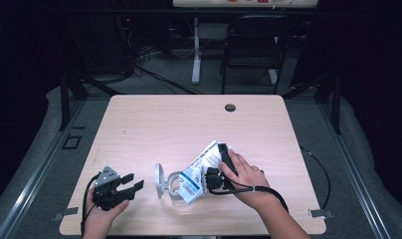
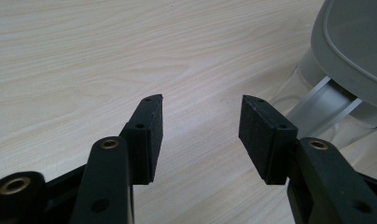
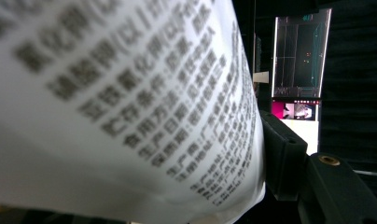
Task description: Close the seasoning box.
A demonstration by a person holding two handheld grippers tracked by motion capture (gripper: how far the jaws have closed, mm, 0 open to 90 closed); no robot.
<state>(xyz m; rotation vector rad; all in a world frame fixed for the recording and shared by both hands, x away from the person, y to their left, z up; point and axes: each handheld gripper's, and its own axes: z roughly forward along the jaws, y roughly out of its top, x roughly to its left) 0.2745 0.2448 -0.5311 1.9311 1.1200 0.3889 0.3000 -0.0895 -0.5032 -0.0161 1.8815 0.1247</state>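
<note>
Wooden table carries a clear container. Right tool clamps a white printed packet tilted over it; left tool gapes empty. Risk: contents spill beside the unsteadied container.

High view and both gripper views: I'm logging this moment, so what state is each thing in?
Left gripper: open, holding nothing, low over the table.
Right gripper: shut on the white packet.
White packet: held tilted over the container.
Clear container: on its side, grey lid on.
</note>
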